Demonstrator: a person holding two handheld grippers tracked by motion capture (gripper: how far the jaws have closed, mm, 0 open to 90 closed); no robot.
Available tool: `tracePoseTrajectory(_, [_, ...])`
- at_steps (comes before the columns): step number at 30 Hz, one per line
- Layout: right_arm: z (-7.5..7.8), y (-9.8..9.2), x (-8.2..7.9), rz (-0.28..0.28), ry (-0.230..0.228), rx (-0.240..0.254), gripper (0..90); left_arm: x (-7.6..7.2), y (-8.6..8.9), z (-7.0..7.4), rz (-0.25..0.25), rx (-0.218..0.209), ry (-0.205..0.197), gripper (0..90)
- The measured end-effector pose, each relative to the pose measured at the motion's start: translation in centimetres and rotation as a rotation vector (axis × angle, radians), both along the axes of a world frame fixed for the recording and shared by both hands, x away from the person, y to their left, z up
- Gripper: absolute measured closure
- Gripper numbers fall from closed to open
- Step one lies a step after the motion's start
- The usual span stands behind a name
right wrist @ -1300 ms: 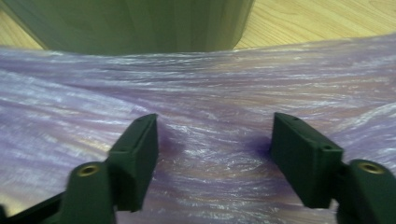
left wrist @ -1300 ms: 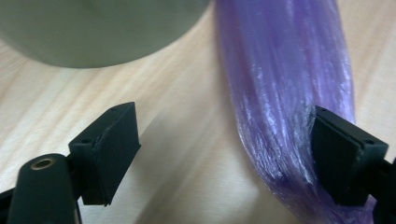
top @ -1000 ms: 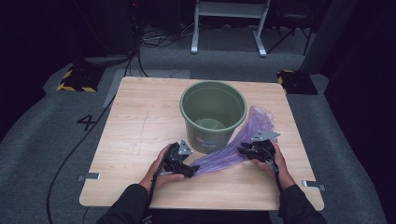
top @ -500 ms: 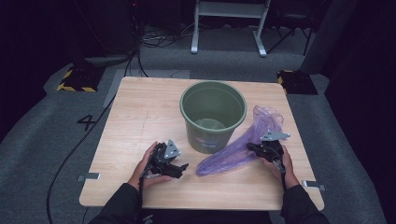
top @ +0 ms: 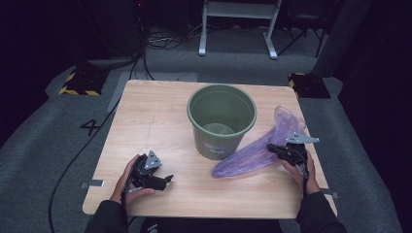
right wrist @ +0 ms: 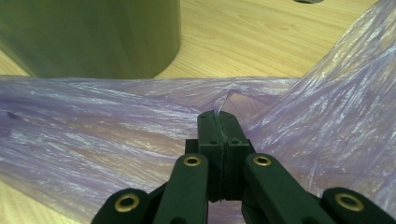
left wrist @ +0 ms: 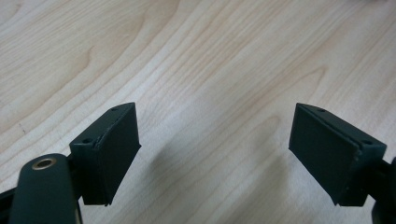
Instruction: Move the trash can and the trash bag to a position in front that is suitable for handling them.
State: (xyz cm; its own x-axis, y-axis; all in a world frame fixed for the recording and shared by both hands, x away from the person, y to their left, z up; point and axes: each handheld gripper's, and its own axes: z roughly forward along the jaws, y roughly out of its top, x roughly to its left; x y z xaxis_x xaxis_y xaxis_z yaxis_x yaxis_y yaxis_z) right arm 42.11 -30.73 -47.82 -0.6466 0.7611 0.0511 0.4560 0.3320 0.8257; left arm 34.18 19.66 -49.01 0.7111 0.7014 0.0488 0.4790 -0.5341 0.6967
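A dark green bucket [top: 221, 121] stands upright at the middle of the wooden table [top: 155, 111]. A crumpled purple plastic bag [top: 252, 158] lies stretched from the bucket's foot out to the right. My right gripper [top: 273, 148] is shut on a fold of the bag; in the right gripper view its jaws [right wrist: 219, 114] pinch the film of the bag [right wrist: 93, 135], with the bucket [right wrist: 93, 37] behind. My left gripper [top: 166, 179] sits near the front left of the table, open, and in the left gripper view [left wrist: 215, 154] nothing but bare wood lies between its pads.
Past the table's left edge, a black cable [top: 73, 160] trails over grey floor marked with a "4" [top: 91, 127]. A yellow-and-black striped block [top: 80, 82] sits at the back left, a similar dark one [top: 308, 83] at the back right. White frame legs [top: 238, 29] stand behind.
My left gripper was at the bag's left end a second ago and has since drawn away to the left without it. The right gripper has carried its end of the bag to the right.
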Motion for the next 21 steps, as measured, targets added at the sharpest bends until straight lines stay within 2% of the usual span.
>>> tracePoseTrajectory(2, [0.2, -0.1, -0.1, 0.001, -0.004, 0.004, 90.0, -0.1, 0.1, -0.1, -0.005, -0.006, 0.008, 15.5])
tracePoseTrajectory(4, [0.5, -0.3, -0.1, 0.006, -0.014, 0.013, 90.0, -0.1, 0.1, -0.4, -0.009, 0.025, 0.017, 15.6])
tracePoseTrajectory(5, [0.6, -0.3, -0.1, 0.012, -0.019, 0.019, 90.0, -0.1, 0.1, -0.6, -0.005, 0.023, 0.021, 15.6])
tracePoseTrajectory(9, [0.8, -0.3, -0.2, 0.033, -0.037, 0.019, 90.0, 0.1, 0.5, -1.0, 0.006, -0.018, 0.046, 15.3])
tracePoseTrajectory(12, [1.0, -0.2, -0.3, 0.046, -0.049, 0.022, 90.0, 0.1, 0.7, -1.4, 0.014, -0.05, 0.03, 12.1])
tracePoseTrajectory(21, [3.5, -1.0, -1.4, 0.064, -0.129, 0.093, 90.0, 0.3, 0.8, -1.4, 0.013, -0.046, 0.031, 10.5])
